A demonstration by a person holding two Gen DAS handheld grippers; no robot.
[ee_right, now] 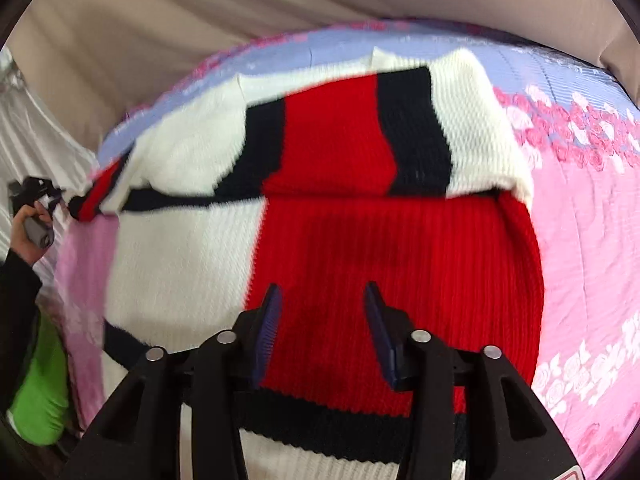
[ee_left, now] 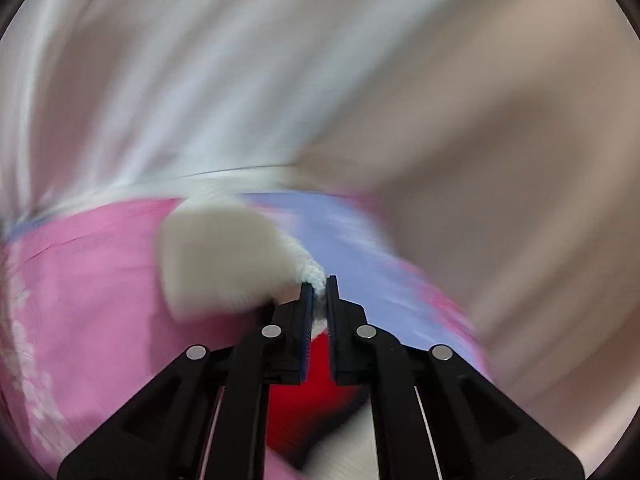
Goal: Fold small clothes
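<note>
A knitted sweater (ee_right: 360, 248) in red, white and black blocks lies on a pink and lilac flowered bedspread (ee_right: 580, 240). Its far part is folded over toward me. My right gripper (ee_right: 322, 292) is open and empty, just above the red panel. My left gripper (ee_left: 319, 285) is shut on a white knitted edge of the sweater (ee_left: 308, 268); a blurred white part (ee_left: 216, 256) hangs beside it and red knit (ee_left: 308, 384) shows under the jaws. In the right wrist view the left gripper (ee_right: 44, 194) is at the far left, held by a hand, pulling the sweater's striped cuff (ee_right: 94, 196).
Beige curtain or wall (ee_right: 120, 32) rises behind the bed. White pleated fabric (ee_right: 28, 140) hangs at the left. A green thing (ee_right: 40, 392) sits low at the left, beside the bed. The left wrist view is heavily motion-blurred.
</note>
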